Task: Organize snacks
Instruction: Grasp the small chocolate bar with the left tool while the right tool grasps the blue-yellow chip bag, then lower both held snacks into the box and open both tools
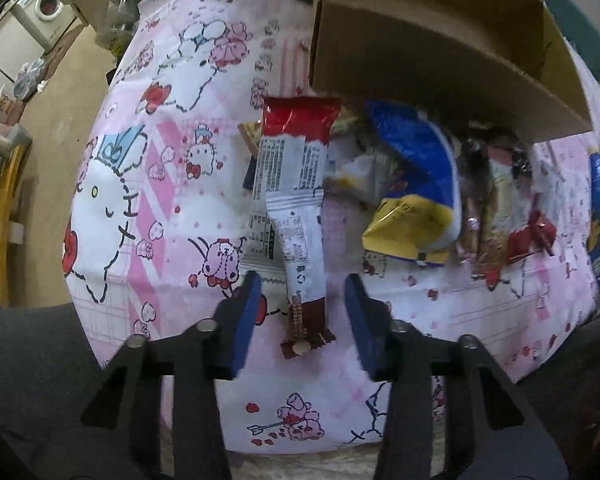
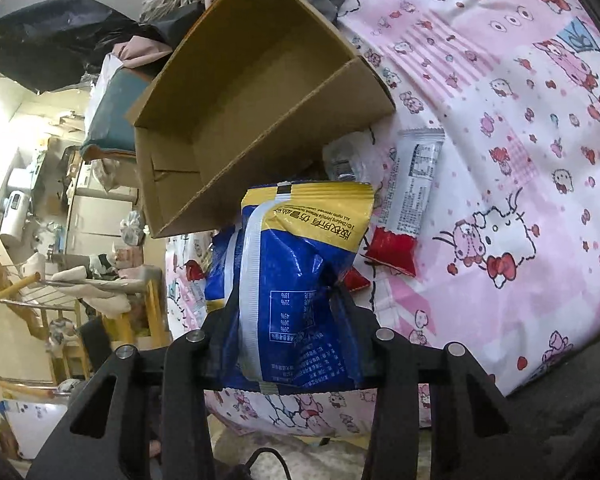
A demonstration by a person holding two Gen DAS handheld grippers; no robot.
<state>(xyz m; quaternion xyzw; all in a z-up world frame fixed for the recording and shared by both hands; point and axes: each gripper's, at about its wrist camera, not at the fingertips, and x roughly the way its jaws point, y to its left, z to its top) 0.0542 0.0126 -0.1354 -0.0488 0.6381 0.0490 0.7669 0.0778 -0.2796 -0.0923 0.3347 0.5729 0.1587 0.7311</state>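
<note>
Blue-yellow snack bag (image 2: pixel 296 280) pinched in right tool (image 2: pixel 288 312), lifted off pink cartoon cloth (image 2: pixel 500 160), facing cardboard box (image 2: pixel 260 92); likely bound there. Left tool (image 1: pixel 300 300) straddles red-white wrapper (image 1: pixel 296 200) lying on cloth, pads (image 1: pixel 248 300) apart, not pressing; placed for next grab. Remaining snacks heaped beside box.

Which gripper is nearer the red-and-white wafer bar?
Left. The left gripper straddles the red-and-white wafer bar, pads not touching it; the right gripper stands off beside it, clamping the blue-and-yellow bag.
</note>
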